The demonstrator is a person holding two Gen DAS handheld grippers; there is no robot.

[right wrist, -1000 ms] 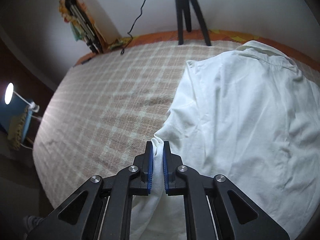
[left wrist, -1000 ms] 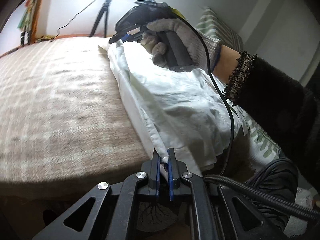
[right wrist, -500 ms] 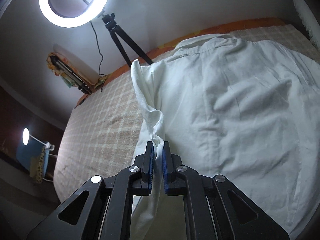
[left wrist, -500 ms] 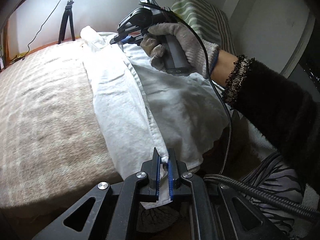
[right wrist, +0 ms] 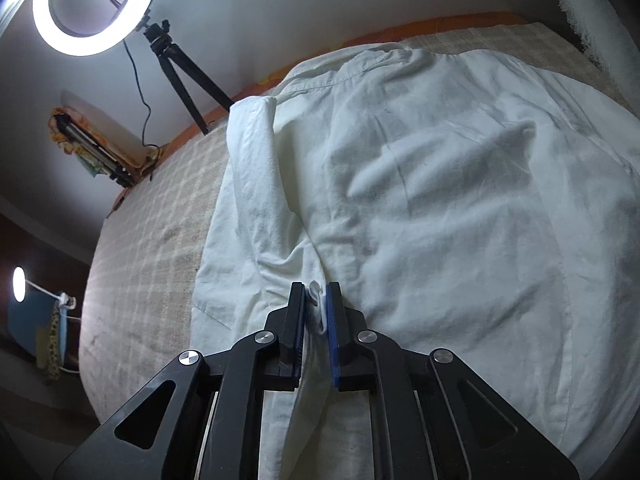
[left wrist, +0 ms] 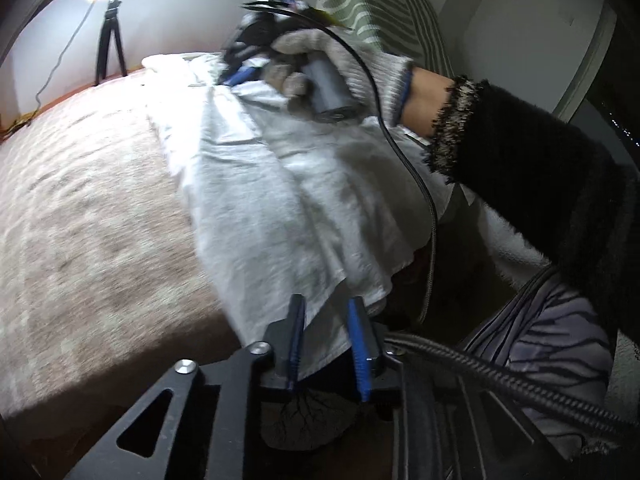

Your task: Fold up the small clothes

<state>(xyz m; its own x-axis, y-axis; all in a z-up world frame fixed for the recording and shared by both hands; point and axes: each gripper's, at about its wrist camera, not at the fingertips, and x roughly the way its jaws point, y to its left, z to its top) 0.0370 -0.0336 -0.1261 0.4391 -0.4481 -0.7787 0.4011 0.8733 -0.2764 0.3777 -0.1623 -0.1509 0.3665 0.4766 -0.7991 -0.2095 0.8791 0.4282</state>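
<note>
A white shirt [right wrist: 432, 184] lies spread on the checked bed blanket [right wrist: 148, 248], its left side folded over the body with the sleeve [right wrist: 252, 152] along the fold. It also shows in the left wrist view [left wrist: 280, 208]. My left gripper [left wrist: 325, 308] is open, its jaws parted around the shirt's hem at the bed's near edge. My right gripper [right wrist: 316, 300] has its jaws slightly parted with a fold of the shirt between them; in the left wrist view it [left wrist: 240, 74] is low over the shirt's far end, in a gloved hand.
A ring light [right wrist: 92, 4] on a tripod [right wrist: 184, 68] stands behind the bed. A striped green pillow [left wrist: 380, 12] leans at the head end. A small lamp [right wrist: 19, 284] glows at far left. A black cable [left wrist: 420, 200] hangs across the shirt.
Both grippers carried the shirt's left side over onto its body and lowered it. My left jaws have opened off the hem. My right jaws have eased apart slightly.
</note>
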